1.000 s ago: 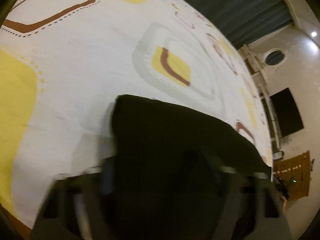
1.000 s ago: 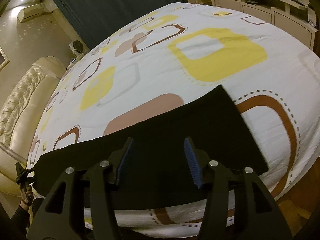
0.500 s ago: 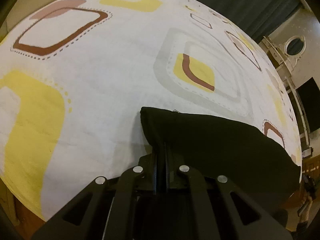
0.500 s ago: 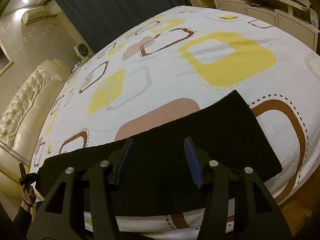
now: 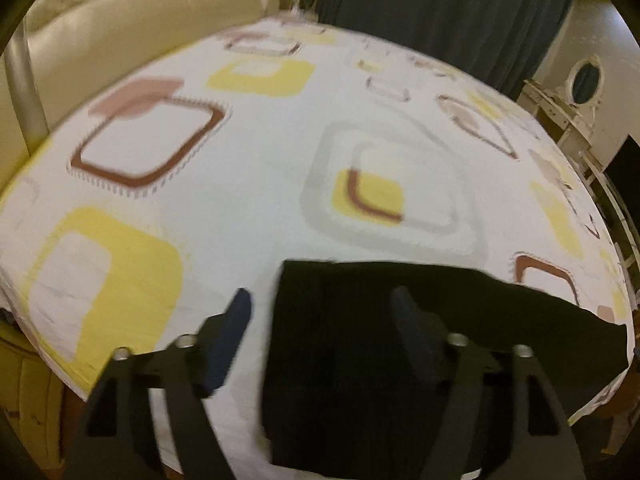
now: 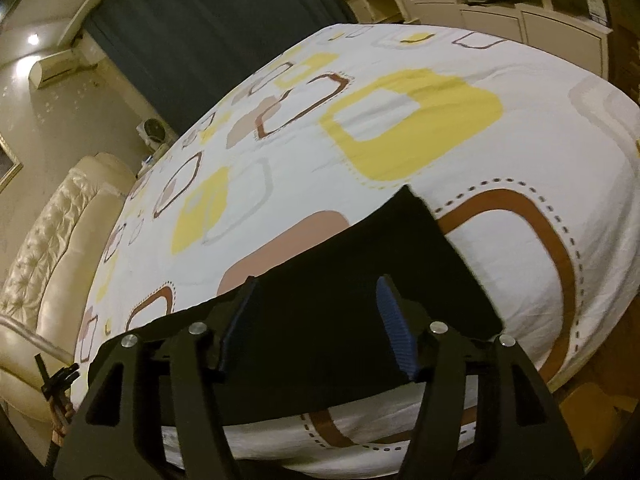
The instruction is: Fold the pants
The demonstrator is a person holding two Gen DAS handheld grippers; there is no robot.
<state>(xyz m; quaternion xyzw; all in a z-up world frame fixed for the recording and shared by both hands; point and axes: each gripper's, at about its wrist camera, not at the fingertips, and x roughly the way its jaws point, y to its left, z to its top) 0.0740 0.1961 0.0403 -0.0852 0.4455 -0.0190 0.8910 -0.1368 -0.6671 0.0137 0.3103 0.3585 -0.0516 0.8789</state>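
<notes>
Left wrist view
Pants: the black pants [image 5: 420, 340] are laid flat near the front edge of the bed [image 5: 260, 208], likely so that a fold can be made on a smooth place.
End of the pants: one straight end is seen on the left side, just inside the left gripper [image 5: 320, 304].
Left gripper: the jaws are spread wide and nothing is pinched; the cloth is seen below and between them, but it is not pressed by the pads.
Change: half a second ago the jaws were pressed together at the end of the pants; they have just been opening, and the cloth is let go. More of the bed and the headboard [image 5: 120, 20] is now seen, so the gripper looks lifted away.

Right wrist view
Pants: the same pants [image 6: 360, 280] are seen as a long dark strip across the near edge of the bed [image 6: 500, 160].
Right gripper: the right gripper [image 6: 316, 320] is held over the strip with its jaws spread; nothing is pinched.
Change: the jaws have just been opening a little wider, with no cloth pressed between them. The pants are seen in the same place as before.
Guess: the pants seem part folded, and a new hold may be needed next.
</notes>
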